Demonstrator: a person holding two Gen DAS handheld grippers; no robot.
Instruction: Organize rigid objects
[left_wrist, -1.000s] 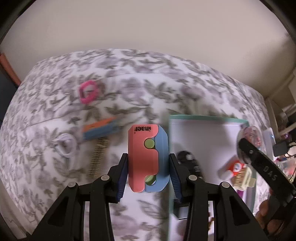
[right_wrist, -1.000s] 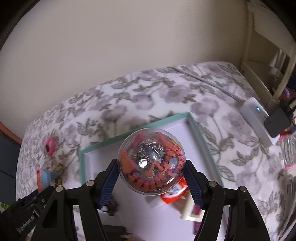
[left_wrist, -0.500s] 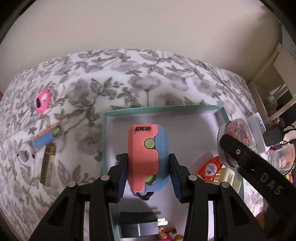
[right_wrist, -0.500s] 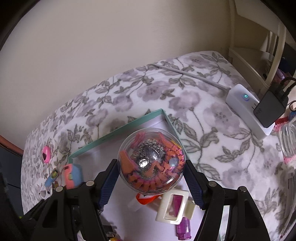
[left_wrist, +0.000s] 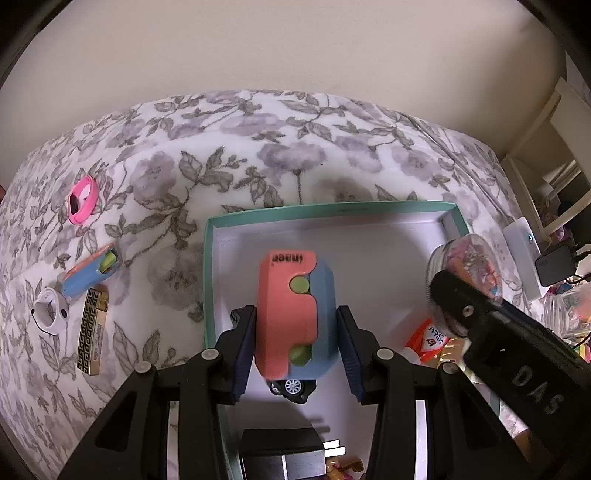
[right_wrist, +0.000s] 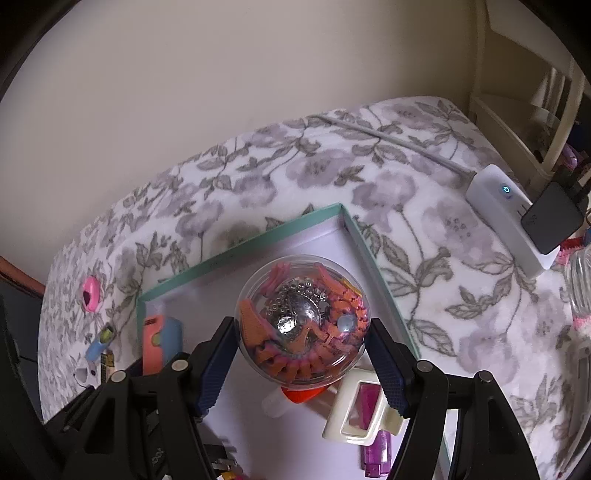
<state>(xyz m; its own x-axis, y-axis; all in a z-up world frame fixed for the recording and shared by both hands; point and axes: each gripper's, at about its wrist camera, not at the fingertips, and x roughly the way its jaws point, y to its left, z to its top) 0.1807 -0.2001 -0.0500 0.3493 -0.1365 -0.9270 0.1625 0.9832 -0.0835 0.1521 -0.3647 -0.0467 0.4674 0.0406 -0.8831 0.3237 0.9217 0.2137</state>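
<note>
My left gripper (left_wrist: 295, 332) is shut on a pink-and-blue block toy (left_wrist: 293, 310) marked "inaer" and holds it above the teal-rimmed white tray (left_wrist: 325, 208). My right gripper (right_wrist: 301, 354) is shut on a clear plastic ball (right_wrist: 301, 317) full of orange and silver pieces, over the tray's right part (right_wrist: 236, 254). The ball also shows in the left wrist view (left_wrist: 465, 266), and the block toy in the right wrist view (right_wrist: 160, 339).
In the tray lie a toy car (left_wrist: 293, 387), a black box (left_wrist: 280, 454), an orange tube (left_wrist: 428, 339), a cream clip (right_wrist: 365, 410) and a purple piece (right_wrist: 376, 454). On the flowered blanket to the left lie a pink ring (left_wrist: 82, 199), a blue-orange toy (left_wrist: 90, 275), a white ring (left_wrist: 50, 312) and a gold bar (left_wrist: 92, 332). A white power strip (right_wrist: 509, 221) lies at the right.
Both grippers have moved over the tray with their objects still held. The left one came from the blanket on the left to above the tray's middle.
</note>
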